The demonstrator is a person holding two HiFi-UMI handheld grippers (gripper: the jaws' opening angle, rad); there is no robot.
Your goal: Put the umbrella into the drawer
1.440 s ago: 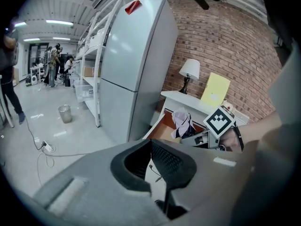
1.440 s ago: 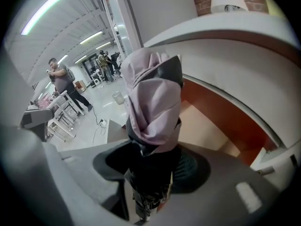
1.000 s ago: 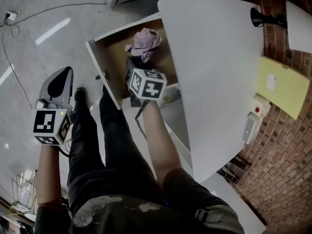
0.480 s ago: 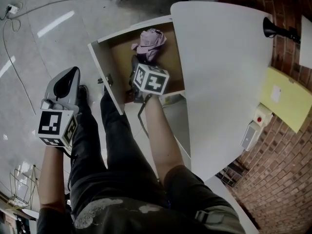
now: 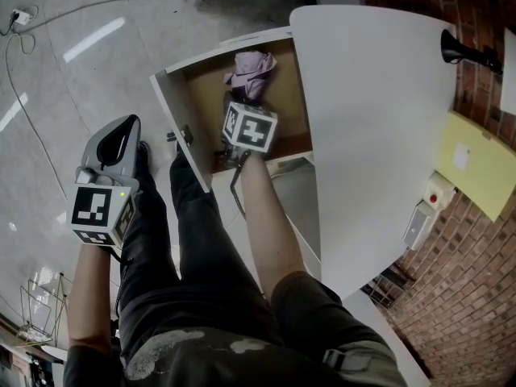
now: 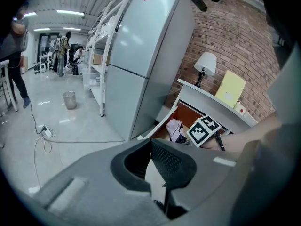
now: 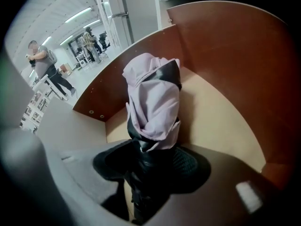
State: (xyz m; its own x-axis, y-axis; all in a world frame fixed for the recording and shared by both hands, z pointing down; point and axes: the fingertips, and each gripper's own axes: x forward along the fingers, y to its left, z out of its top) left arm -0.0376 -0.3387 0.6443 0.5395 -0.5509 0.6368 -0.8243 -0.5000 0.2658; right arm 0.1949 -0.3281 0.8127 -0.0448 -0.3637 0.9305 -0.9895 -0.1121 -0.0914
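1 umbrella (image 7: 153, 102); 1 drawer (image 5: 177, 107); 2 grippers: left gripper (image 6: 155, 149), right gripper (image 7: 150, 157); 1 table lamp (image 6: 206, 63); 1 yellow board (image 5: 476, 156); 1 waste bin (image 6: 69, 100); 1 fridge (image 6: 146, 55).

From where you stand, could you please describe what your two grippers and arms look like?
The left gripper is a light grey moulded shell with black mesh-textured jaws; the right gripper matches it. Each carries a white cube with black square markers, and what looks like a thin black cable hangs by the right one. Both forearms are bare, without sleeves; dark trousers are worn.
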